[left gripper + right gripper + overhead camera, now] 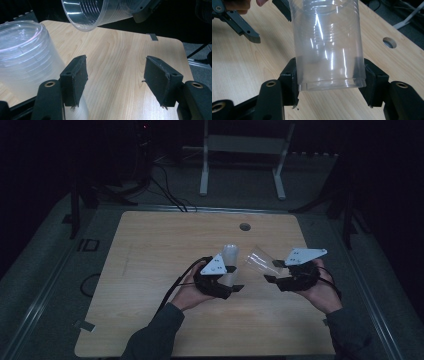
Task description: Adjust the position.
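My right claw (329, 82) pinches the clear plastic cup (328, 47) near its base, tilted above the table (150, 270), light, thin-walled and probably easily crushed, while my left claw (116, 80) stands spread beside the frosted cup stack (25, 57).

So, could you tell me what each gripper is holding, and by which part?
The right gripper grips a clear plastic cup by its sides near the base. The left gripper holds nothing; the cup stack sits outside its jaws.
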A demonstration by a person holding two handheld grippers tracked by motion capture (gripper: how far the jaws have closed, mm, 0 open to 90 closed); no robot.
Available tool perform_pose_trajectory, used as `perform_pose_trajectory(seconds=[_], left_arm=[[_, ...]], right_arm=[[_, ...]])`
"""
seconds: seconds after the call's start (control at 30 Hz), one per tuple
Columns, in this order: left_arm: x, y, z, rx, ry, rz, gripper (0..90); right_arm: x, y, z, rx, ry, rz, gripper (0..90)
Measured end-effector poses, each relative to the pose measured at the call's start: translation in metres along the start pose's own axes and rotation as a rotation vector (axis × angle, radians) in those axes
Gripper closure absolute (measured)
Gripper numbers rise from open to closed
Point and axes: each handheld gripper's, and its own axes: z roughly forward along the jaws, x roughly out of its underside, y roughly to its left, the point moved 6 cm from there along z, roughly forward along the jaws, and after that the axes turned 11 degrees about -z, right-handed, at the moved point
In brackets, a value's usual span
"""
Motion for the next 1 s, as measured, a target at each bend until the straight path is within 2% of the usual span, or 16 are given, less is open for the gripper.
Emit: perform_pose_trajectory(seconds=[0.27,0.77,1.0], left_arm=[[-0.003,0.001,-0.003,0.003,-0.011,-0.016,35.0],[-0.009,0.002,-0.005,-0.006,-0.043,-0.053,36.1],[-0.011,0.001,-0.004,-0.011,-0.046,-0.057,36.0]], right_arm=[[-0.002,0.001,-0.002,0.03,-0.055,0.019,41.4],[-0.006,0.005,-0.003,0.059,-0.138,0.051,41.4],[-0.006,0.007,-0.002,0.073,-0.183,0.06,41.4]])
